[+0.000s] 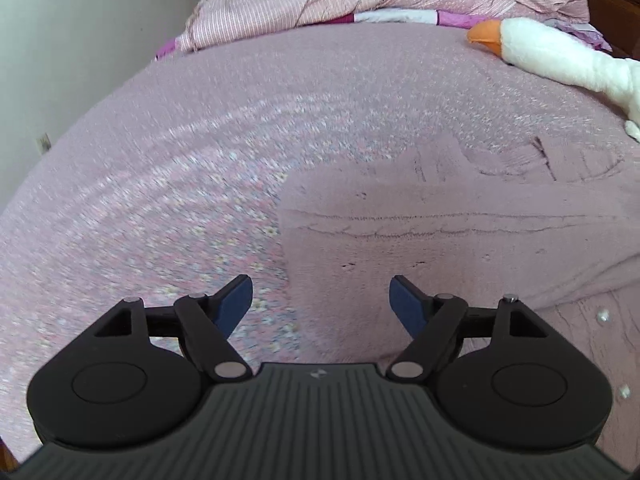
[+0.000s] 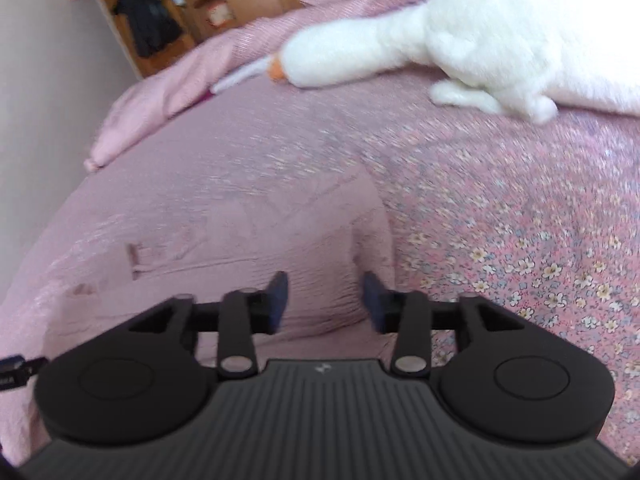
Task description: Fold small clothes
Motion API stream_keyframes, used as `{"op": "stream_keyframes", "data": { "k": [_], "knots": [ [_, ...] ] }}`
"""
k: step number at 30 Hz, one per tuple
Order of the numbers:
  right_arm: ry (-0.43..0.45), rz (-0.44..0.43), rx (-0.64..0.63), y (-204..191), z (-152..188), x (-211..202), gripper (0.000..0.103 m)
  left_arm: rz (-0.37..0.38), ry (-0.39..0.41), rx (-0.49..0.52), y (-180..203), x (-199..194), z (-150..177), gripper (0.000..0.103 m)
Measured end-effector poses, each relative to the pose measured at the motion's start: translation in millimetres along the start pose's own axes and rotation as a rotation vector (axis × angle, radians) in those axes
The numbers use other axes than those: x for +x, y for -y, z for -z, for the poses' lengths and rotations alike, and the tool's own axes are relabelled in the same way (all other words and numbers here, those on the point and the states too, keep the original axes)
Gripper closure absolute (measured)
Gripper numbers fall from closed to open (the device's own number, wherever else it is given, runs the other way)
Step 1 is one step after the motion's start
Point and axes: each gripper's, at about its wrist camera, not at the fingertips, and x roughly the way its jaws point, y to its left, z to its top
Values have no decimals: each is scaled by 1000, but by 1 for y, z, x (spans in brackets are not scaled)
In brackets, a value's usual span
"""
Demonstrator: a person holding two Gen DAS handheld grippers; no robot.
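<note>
A small dusty-pink knitted garment (image 1: 460, 240) lies flat on the floral pink bedspread (image 1: 180, 160), with a fold line across it. In the left wrist view my left gripper (image 1: 320, 300) is open and empty, hovering over the garment's left edge. In the right wrist view the same garment (image 2: 288, 240) lies ahead and below. My right gripper (image 2: 324, 300) is open and empty over the garment's near right part. Both views are blurred by motion.
A white plush goose (image 1: 560, 60) with an orange beak lies at the far right of the bed, and fills the upper right of the right wrist view (image 2: 480, 40). A rumpled pink duvet (image 1: 320, 4) lies along the head end. A wall (image 1: 60, 40) stands left.
</note>
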Motion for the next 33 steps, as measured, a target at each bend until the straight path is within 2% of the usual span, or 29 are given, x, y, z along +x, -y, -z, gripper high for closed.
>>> {"op": "stream_keyframes", "data": {
  "k": [9, 12, 15, 25, 33],
  "knots": [
    [-11, -96, -147, -31, 19, -65, 53, -7, 39, 96, -20, -75, 6, 22],
    [-23, -127, -209, -41, 30, -86, 48, 9, 42, 112, -20, -95, 17, 22],
    [-45, -149, -281, -51, 43, -104, 48, 35, 38, 121, -14, -111, 36, 22],
    [-151, -187, -475, -63, 100, -135, 48, 134, -41, 228, 30, -130, 108, 22],
    [-238, -196, -620, -61, 140, -149, 47, 189, -103, 322, 52, -137, 151, 21]
  ]
}}
